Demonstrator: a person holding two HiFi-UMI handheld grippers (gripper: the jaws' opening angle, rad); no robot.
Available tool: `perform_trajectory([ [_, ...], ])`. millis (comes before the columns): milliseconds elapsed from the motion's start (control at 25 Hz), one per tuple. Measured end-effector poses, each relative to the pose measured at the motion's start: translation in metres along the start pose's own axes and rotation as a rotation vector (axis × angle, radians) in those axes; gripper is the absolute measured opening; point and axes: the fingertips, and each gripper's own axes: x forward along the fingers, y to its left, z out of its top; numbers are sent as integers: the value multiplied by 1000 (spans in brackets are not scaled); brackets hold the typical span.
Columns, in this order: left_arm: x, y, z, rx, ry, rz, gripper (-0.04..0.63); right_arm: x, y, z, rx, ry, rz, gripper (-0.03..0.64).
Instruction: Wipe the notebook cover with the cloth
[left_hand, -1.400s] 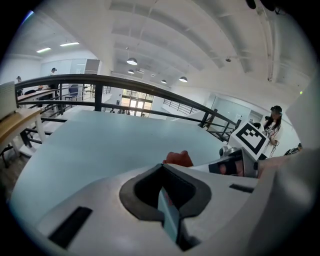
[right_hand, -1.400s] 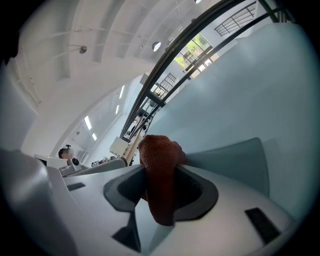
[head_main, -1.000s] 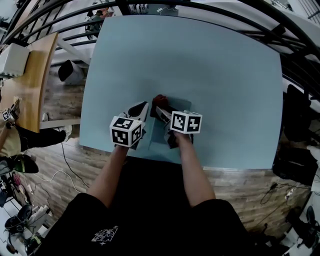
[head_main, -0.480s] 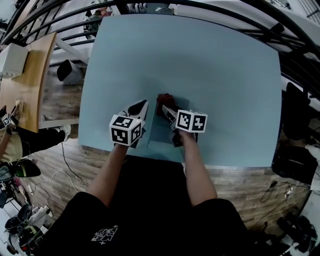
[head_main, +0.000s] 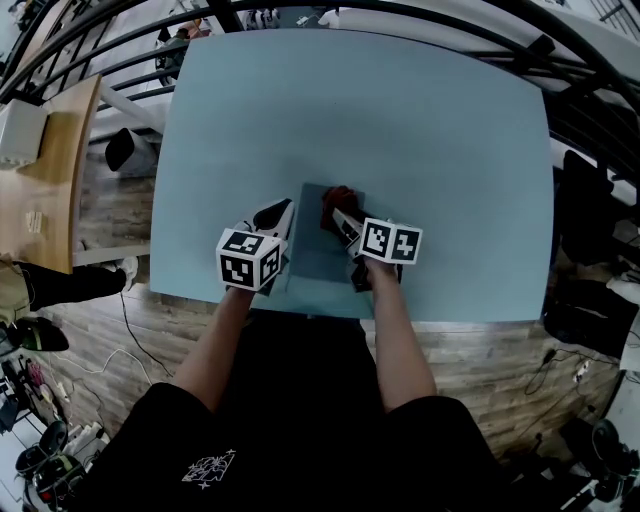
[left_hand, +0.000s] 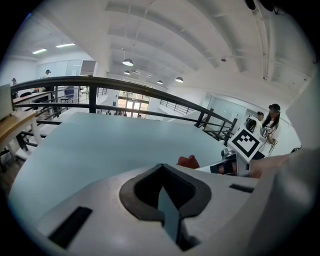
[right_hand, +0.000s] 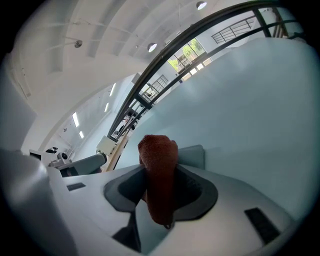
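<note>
Seemingly mid-wipe: pressing the cloth (head_main: 338, 197), clamped in the right gripper (head_main: 340, 220), on the far right of the notebook (head_main: 318, 255) (near edge of the table (head_main: 420, 130)). Pinning its left edge with the left gripper (head_main: 281, 214), closed on it. Next, likely: drag nearward, pressure even.

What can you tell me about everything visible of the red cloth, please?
The cloth is dark red and nubby like terry, bunched into a thick wad. The right gripper has its jaws shut on it, with a rounded end sticking out past them. From the head view it lies over the far right corner of the grey-blue notebook; contact with the cover cannot be told.
</note>
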Motion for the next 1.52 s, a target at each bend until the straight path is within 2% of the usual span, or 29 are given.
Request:
perform_trajectory([
  [560, 0, -29, -7, 11, -6, -28, 8, -45, -34, -6, 40, -53, -60, 153],
  [840, -4, -32, -14, 12, -2, -40, 8, -64, -42, -5, 80, -119, -70, 153],
  [1000, -7, -33, -14, -13, -10, -49, 8, -75, -31, 1, 80, -159, -41, 153],
  [1200, -11, -39, -12, -8, -18, -45, 8, -82, -9, 11, 60, -183, 8, 153],
  [1520, -23, -26, -15, -26, -29, -1, 8, -57, 31, 2, 38, -137, 103, 153],
])
